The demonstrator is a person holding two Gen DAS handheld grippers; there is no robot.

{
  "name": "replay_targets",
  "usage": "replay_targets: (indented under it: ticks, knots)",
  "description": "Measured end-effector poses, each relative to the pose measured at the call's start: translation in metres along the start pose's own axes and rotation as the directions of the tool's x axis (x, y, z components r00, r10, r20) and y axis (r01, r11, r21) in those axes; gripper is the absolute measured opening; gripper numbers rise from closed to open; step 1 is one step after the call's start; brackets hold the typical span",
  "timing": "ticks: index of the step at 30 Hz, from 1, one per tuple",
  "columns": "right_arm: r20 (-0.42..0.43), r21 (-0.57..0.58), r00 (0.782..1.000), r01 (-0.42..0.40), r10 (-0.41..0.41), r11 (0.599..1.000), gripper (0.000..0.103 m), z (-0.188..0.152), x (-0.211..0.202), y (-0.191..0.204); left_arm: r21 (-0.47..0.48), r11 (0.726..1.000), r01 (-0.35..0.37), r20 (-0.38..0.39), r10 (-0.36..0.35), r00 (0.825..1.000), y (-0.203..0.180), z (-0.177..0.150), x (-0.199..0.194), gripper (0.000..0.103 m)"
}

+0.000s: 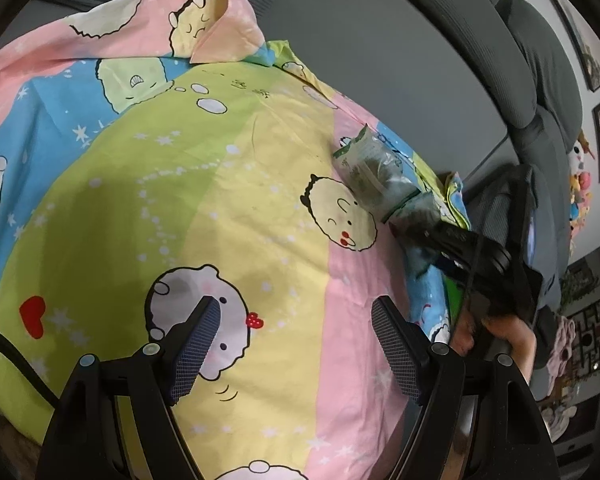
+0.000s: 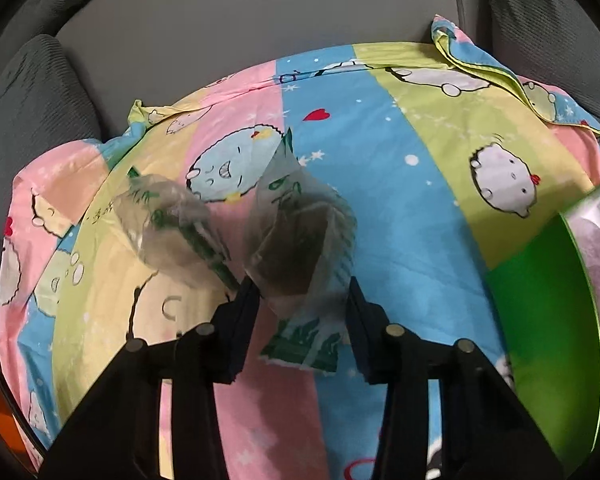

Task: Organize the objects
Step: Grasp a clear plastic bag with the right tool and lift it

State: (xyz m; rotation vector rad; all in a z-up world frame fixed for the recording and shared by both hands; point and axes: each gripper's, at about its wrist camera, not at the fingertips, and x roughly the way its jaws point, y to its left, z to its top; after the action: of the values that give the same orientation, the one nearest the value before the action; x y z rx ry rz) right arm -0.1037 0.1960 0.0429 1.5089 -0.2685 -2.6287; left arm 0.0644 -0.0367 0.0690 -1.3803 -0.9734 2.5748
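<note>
Your right gripper (image 2: pixel 304 304) pinches one packet (image 2: pixel 300 240) on the sheet (image 2: pixel 400 220), left of the green box (image 2: pixel 540 300); a second packet (image 2: pixel 168 228) waits. Your left gripper (image 1: pixel 296 344) gapes empty. Nothing looks boxed yet.

Pastel cartoon-print sheet (image 2: pixel 420 208), green-printed packets (image 2: pixel 304 248)

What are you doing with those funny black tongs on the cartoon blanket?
A person is tidying up small see-through packets lying on the cartoon sheet. The right tongs have one packet between their fingers and look closed on it. A second packet lies beside it. The left tongs hover open and empty. A green box waits at the right.
</note>
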Motion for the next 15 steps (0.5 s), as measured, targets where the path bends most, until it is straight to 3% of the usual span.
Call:
replay_targets:
  ticks: [6,15]
  knots:
    - [-0.058,-0.019,0.994,-0.098,0.097,0.995,0.042,-0.037,-0.029,-0.004,0.005,1.000,-0.015,-0.011,0.015,1.000,-0.001,-0.002,0.003,0.078]
    - [-0.140,-0.002,0.935,-0.329,0.325,0.944,0.042,-0.092,-0.064,0.013,0.013,1.000,-0.022,-0.014,0.022,1.000,-0.001,-0.005,0.003,0.078]
